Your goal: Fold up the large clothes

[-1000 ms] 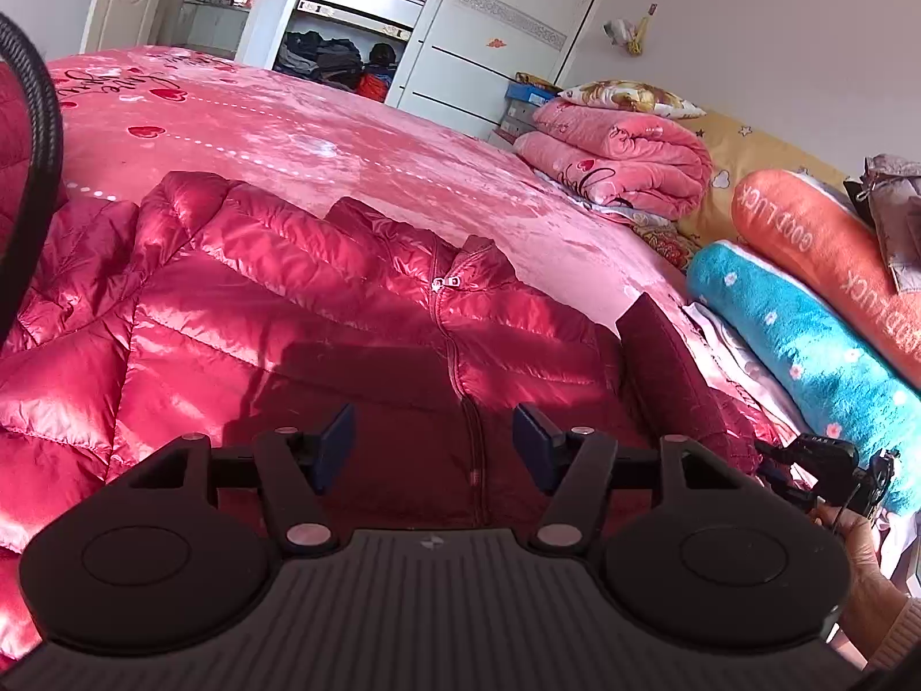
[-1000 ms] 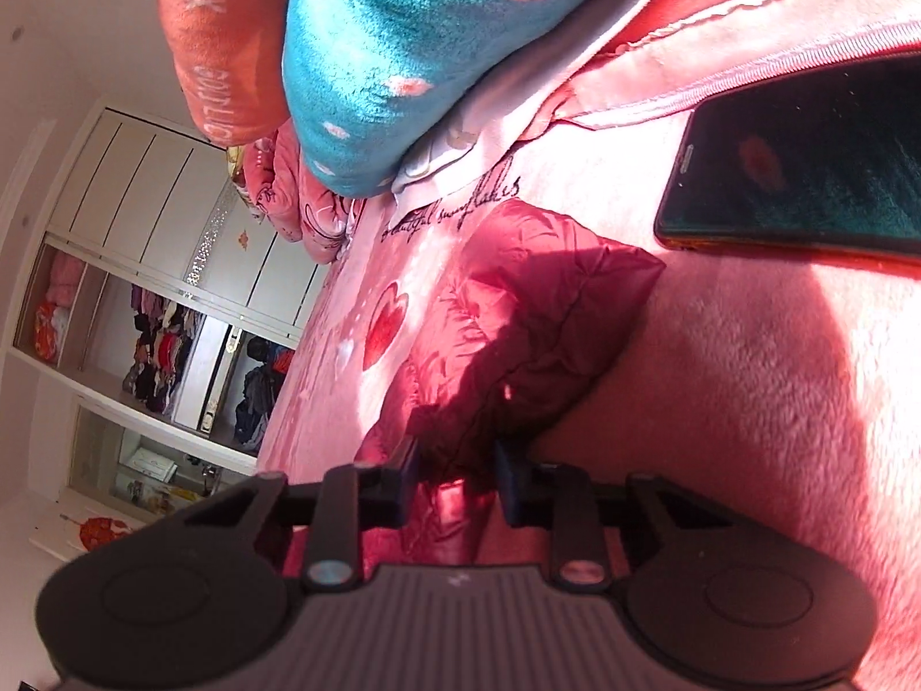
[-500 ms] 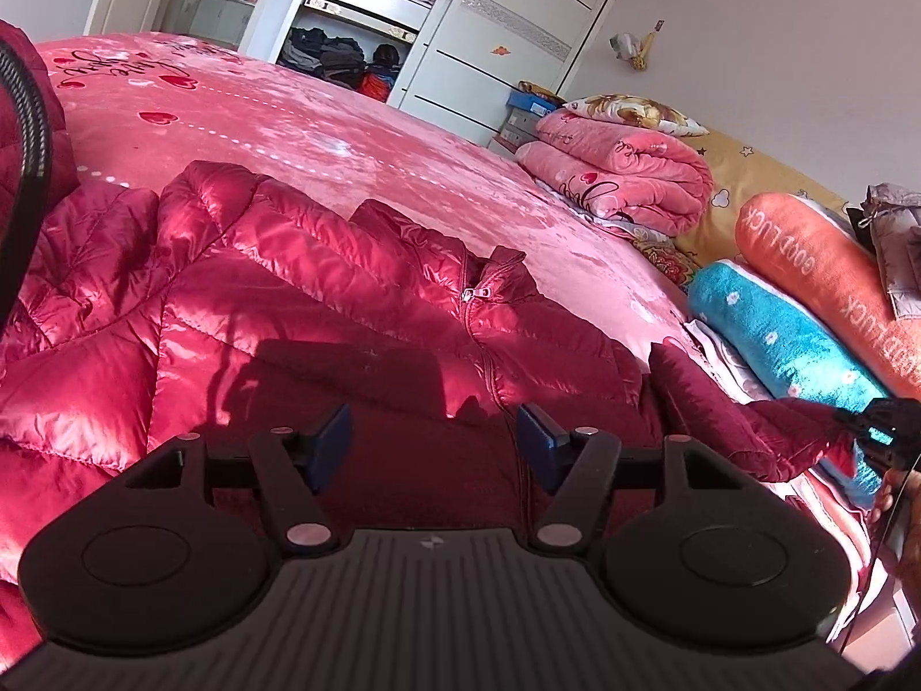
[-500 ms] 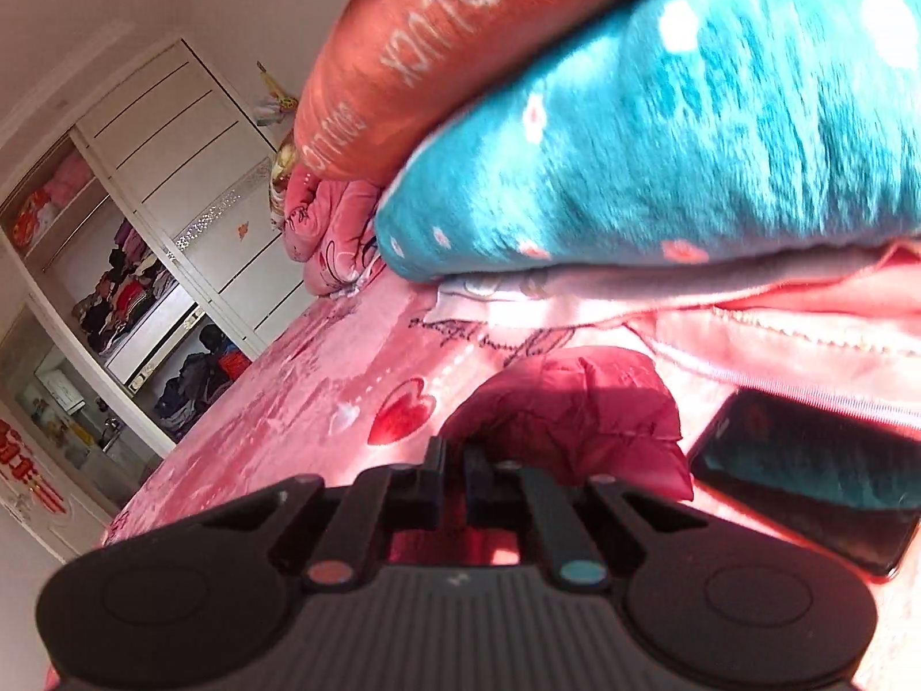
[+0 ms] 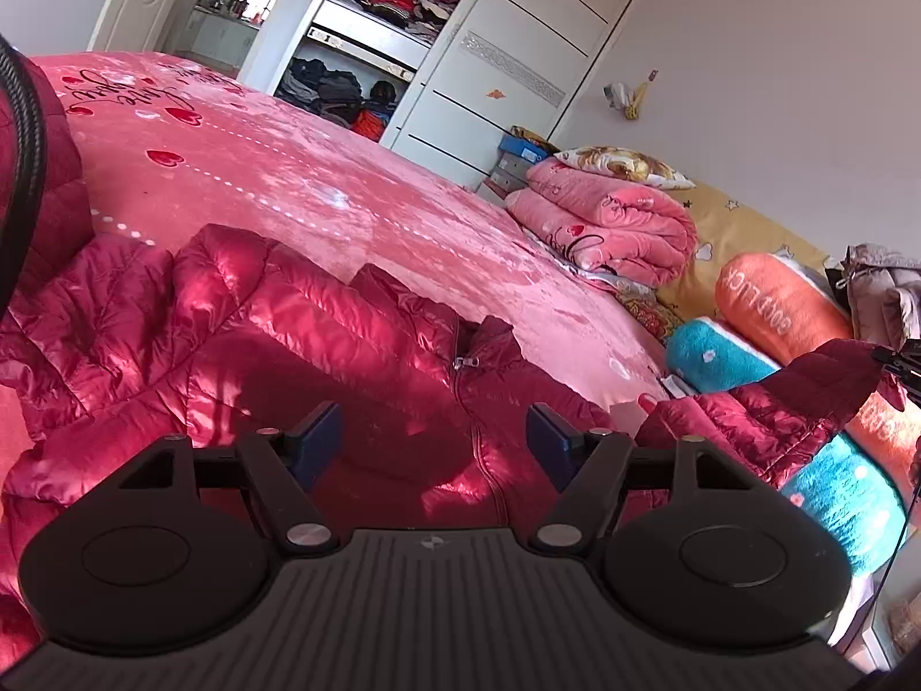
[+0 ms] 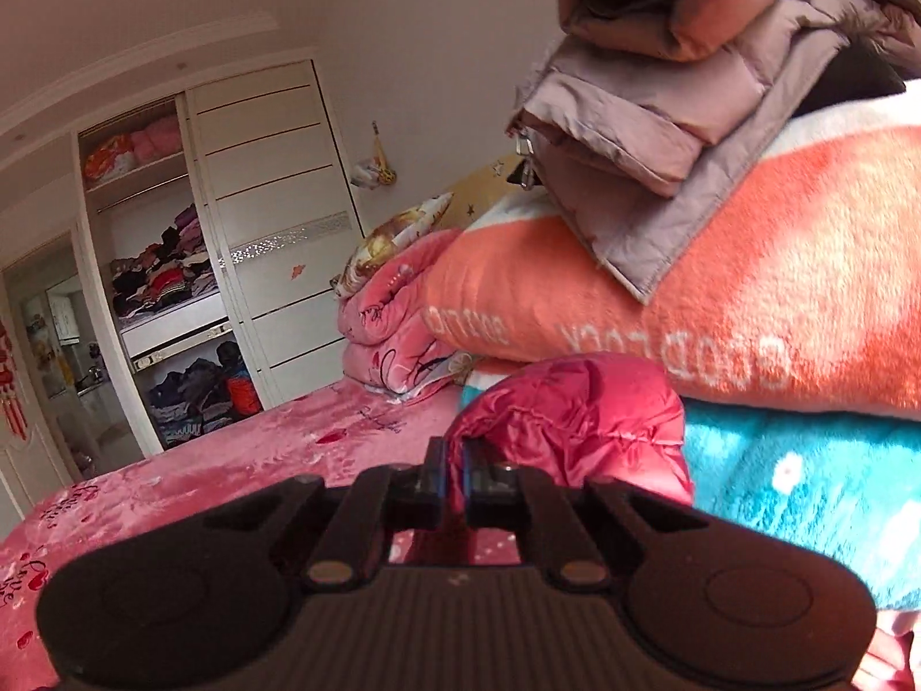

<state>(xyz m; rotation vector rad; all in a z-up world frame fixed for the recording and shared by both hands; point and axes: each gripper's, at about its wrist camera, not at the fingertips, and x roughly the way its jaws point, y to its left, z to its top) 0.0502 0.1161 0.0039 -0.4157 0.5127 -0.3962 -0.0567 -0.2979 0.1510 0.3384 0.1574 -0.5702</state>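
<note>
A shiny red puffer jacket (image 5: pixel 288 311) lies front up and zipped on the pink bed cover. My left gripper (image 5: pixel 434 432) hovers over its chest; its jaws are opening, and nothing is between its blue pads. My right gripper (image 6: pixel 453 460) is shut on the cuff of the jacket's sleeve (image 6: pixel 575 409). In the left wrist view that sleeve (image 5: pixel 777 403) stretches up to the right, off the bed, to the right gripper (image 5: pixel 898 357) at the frame's edge.
The pink bed cover (image 5: pixel 288 173) stretches far behind the jacket. A rolled pink blanket (image 5: pixel 610 219), an orange bolster (image 5: pixel 771 299) and a teal bolster (image 5: pixel 829 483) line the right side. A folded mauve jacket (image 6: pixel 662 132) rests on the orange bolster. An open wardrobe (image 5: pixel 403 29) stands beyond.
My right gripper closed on the sleeve cuff, rolled upright and lifted it high off the bed; the phone left its view. My left gripper rose slightly and its jaws widened.
</note>
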